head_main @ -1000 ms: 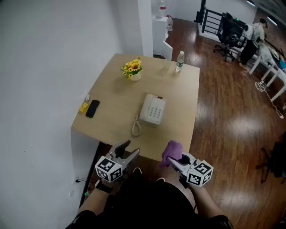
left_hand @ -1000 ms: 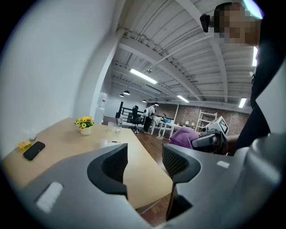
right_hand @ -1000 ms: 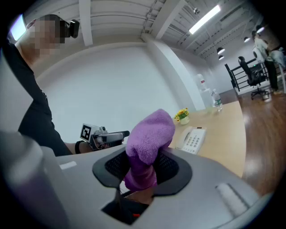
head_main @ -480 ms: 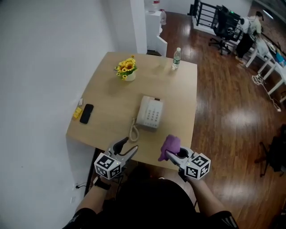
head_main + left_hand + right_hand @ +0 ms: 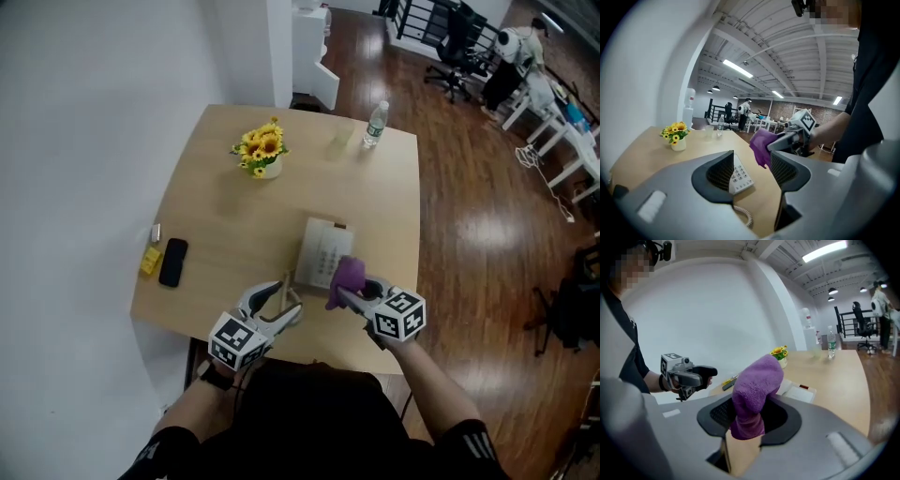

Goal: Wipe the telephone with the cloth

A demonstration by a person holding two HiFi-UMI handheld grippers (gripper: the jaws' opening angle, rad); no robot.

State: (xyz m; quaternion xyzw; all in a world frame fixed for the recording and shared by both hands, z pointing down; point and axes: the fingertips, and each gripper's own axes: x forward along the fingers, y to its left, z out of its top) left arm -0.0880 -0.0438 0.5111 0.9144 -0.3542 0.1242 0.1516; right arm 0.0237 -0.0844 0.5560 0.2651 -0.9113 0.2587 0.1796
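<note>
A white desk telephone (image 5: pixel 325 251) lies on the wooden table (image 5: pixel 225 216), its coiled cord (image 5: pixel 743 214) trailing toward the near edge. My right gripper (image 5: pixel 349 292) is shut on a purple cloth (image 5: pixel 346 276) (image 5: pixel 752 394), which hangs just over the telephone's near right corner. The cloth (image 5: pixel 760 144) also shows in the left gripper view, right of the phone's keypad (image 5: pixel 737 174). My left gripper (image 5: pixel 284 303) stands open with nothing between its jaws, low over the table's near edge, left of the telephone and near the cord.
A small pot of yellow flowers (image 5: pixel 262 152) stands at the back left of the table, a water bottle (image 5: pixel 376 125) and a clear cup (image 5: pixel 339 142) at the back right. A black mobile phone (image 5: pixel 172 262) and a yellow item (image 5: pixel 150 260) lie at the left edge.
Both grippers have moved forward from in front of the table to over its near edge. The purple cloth now hangs at the telephone's near corner.
</note>
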